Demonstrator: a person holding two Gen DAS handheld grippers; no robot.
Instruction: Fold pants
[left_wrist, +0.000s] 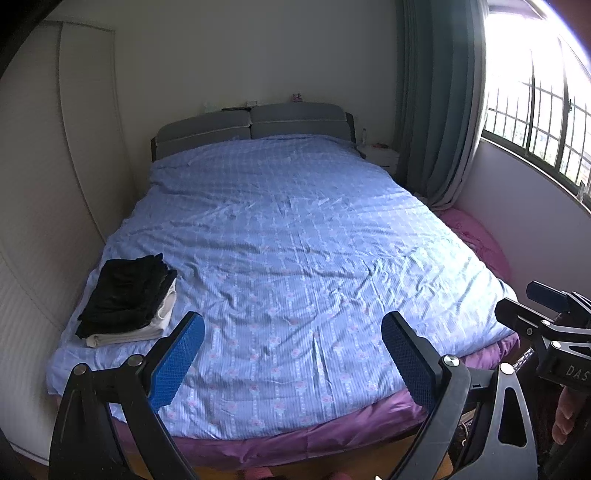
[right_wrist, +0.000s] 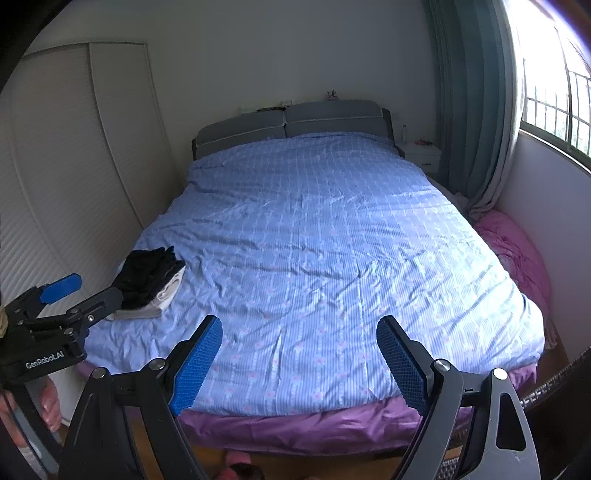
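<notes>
Pants (left_wrist: 125, 291), dark and already folded, sit on top of a small stack near the left front corner of the bed (left_wrist: 295, 240), with a pale folded garment (left_wrist: 147, 330) beneath them; how many dark pieces make up the pile is hard to tell from here. To the left of the stack stands a cream wardrobe (left_wrist: 44, 166) with ribbed sliding doors, close against the bed's side. The blue patterned cover (right_wrist: 314, 240) spreads across the whole mattress, rumpled with shallow creases, and a purple sheet (right_wrist: 295, 424) shows under its near edge. At the far end is a grey padded headboard (left_wrist: 255, 125).

Over the foot of the bed, the left gripper (left_wrist: 291, 358) hangs with its blue-padded fingers (left_wrist: 177, 360) spread wide and nothing between them, only the cover below. Just to its right the right gripper (right_wrist: 299, 358) does the same, jaws wide apart and empty, angled down at the bedding. Each gripper shows at the edge of the other's view, and neither touches the pants.

Further right, a white nightstand (left_wrist: 380, 157) stands beside the headboard, then a teal curtain (left_wrist: 439, 103) hangs by a bright barred window (left_wrist: 535, 110). Pink bedding (right_wrist: 517, 251) is bunched between the bed and the window wall.
</notes>
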